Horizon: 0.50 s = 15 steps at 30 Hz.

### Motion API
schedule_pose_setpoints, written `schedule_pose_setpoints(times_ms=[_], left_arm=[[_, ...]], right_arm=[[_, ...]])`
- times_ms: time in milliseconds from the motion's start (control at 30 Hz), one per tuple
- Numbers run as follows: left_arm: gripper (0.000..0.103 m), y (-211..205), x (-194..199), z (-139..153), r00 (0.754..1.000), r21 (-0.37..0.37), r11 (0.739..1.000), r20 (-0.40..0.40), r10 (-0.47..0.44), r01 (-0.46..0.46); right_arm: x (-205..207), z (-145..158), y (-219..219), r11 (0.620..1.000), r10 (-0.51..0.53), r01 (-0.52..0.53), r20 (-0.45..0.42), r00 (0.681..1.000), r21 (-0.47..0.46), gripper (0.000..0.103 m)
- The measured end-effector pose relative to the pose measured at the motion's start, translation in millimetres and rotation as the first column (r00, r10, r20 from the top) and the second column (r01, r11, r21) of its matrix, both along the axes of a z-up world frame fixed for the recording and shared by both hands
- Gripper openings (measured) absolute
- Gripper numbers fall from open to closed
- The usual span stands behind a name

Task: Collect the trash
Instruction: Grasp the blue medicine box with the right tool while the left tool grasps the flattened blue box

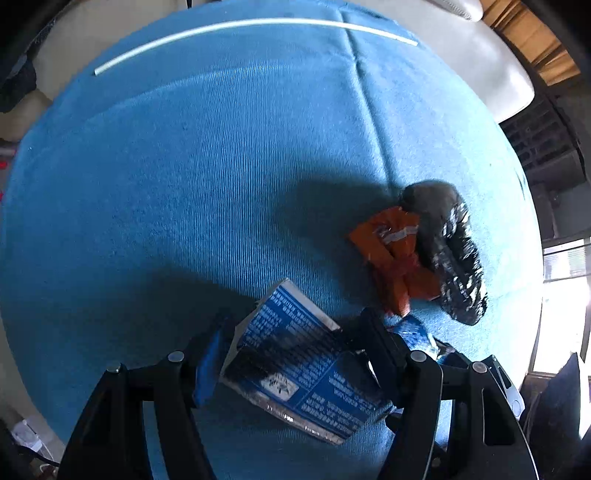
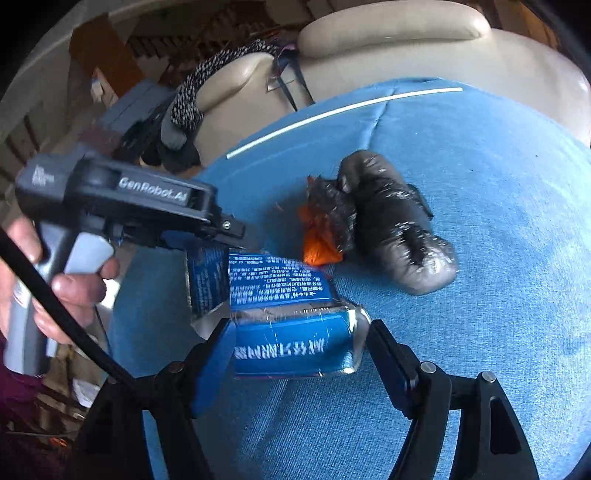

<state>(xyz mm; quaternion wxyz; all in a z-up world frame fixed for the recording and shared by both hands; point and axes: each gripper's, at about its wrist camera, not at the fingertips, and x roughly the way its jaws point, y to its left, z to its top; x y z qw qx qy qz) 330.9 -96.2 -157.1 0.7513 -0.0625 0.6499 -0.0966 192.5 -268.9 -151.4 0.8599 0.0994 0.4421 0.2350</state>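
A crushed blue carton (image 1: 295,362) with white print lies between the fingers of my left gripper (image 1: 295,328), whose pads press on both its sides. In the right wrist view the same carton (image 2: 280,284) hangs under the left gripper (image 2: 221,240), which a person's hand (image 2: 74,288) holds by its grey handle. The carton's flattened lower end sits between the jaws of my right gripper (image 2: 299,338). Those jaws are open, with a small gap at the right pad. An orange wrapper (image 1: 395,254) (image 2: 319,247) and a black plastic bundle (image 1: 450,254) (image 2: 399,221) lie on the blue cloth (image 1: 184,184) just beyond.
A long white stick (image 1: 255,24) (image 2: 343,107) lies near the far edge of the blue cloth. A beige leather sofa (image 2: 388,44) rises behind it, with a speckled black-and-white cloth (image 2: 207,81) draped over its arm. A window (image 1: 561,295) is at the right.
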Motion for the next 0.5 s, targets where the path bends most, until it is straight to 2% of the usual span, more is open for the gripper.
schedule_pose_setpoints(times_ms=[267, 400, 500], left_arm=[[0.07, 15, 4, -9, 1.0, -0.013, 1.0, -0.003, -0.014, 0.014], [0.055, 28, 0, -8, 0.997, -0.003, 0.997, 0.021, -0.073, 0.073], [0.053, 38, -4, -9, 0.991, 0.005, 0.991, 0.024, -0.133, 0.133]], right_arm=[[-7, -1, 8, 0.999, -0.003, 0.004, 0.034, 0.999, -0.038, 0.077], [-14, -1, 14, 0.998, 0.007, -0.006, 0.019, 1.0, -0.057, 0.077], [-16, 1, 23, 0.998, 0.013, -0.013, -0.002, 1.0, -0.067, 0.077]])
